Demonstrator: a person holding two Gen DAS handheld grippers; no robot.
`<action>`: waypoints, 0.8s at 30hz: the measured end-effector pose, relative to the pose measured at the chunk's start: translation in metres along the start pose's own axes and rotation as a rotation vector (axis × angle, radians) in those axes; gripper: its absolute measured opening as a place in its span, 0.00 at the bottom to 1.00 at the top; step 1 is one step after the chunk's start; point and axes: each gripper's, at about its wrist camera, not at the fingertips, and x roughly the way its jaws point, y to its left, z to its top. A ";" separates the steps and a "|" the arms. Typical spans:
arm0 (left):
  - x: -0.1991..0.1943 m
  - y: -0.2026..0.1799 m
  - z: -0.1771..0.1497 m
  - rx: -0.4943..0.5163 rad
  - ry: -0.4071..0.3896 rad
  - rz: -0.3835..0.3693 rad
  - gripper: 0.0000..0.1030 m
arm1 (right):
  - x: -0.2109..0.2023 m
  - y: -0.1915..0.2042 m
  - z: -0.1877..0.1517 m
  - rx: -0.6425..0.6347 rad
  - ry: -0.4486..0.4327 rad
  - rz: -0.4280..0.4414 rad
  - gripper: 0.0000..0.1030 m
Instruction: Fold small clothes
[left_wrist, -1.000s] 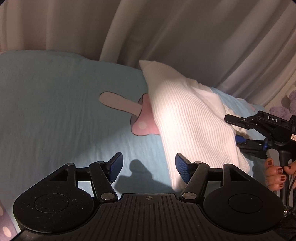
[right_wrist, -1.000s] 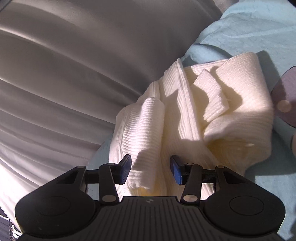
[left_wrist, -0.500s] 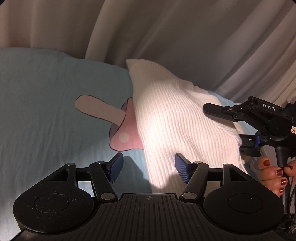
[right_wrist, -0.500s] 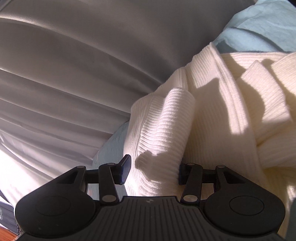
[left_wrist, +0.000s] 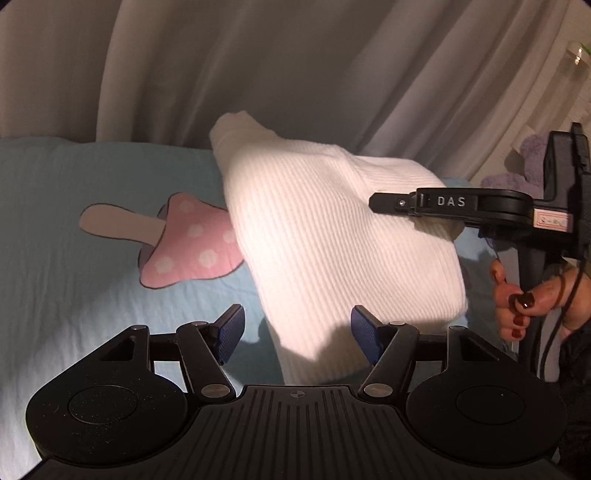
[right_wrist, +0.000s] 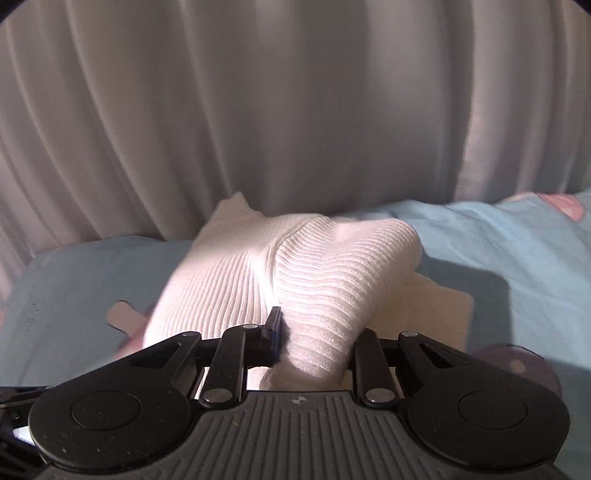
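A white ribbed knit garment (left_wrist: 332, 240) lies bunched on the light blue bed sheet (left_wrist: 74, 277). My left gripper (left_wrist: 297, 325) is open, and the garment's near corner sits between its blue pads without touching them. In the left wrist view my right gripper (left_wrist: 384, 203) reaches in from the right, side on, over the garment's right part, held by a person's hand (left_wrist: 517, 306). In the right wrist view the right gripper (right_wrist: 317, 332) has its jaws closing on a raised fold of the garment (right_wrist: 332, 266). The cloth fills the gap and hides the right pad.
A pink spotted mushroom print (left_wrist: 192, 243) marks the sheet left of the garment. Pale curtains (left_wrist: 258, 74) hang close behind the bed. A purple plush toy (left_wrist: 532, 155) sits at the far right. A cream cloth (right_wrist: 436, 310) lies under the garment.
The right gripper rolled level, rose and closed onto a fold of the garment, lifting it. The left gripper slid towards the garment, whose corner now lies between its fingers.
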 end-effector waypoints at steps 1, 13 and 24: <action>0.002 -0.004 -0.004 0.013 0.011 -0.008 0.67 | -0.001 -0.005 -0.002 0.032 -0.005 0.025 0.21; 0.011 -0.023 -0.024 0.065 0.093 0.020 0.68 | -0.063 -0.069 -0.077 0.420 -0.022 0.241 0.46; 0.016 -0.033 -0.024 0.061 0.100 0.080 0.68 | -0.050 -0.071 -0.098 0.613 -0.030 0.402 0.10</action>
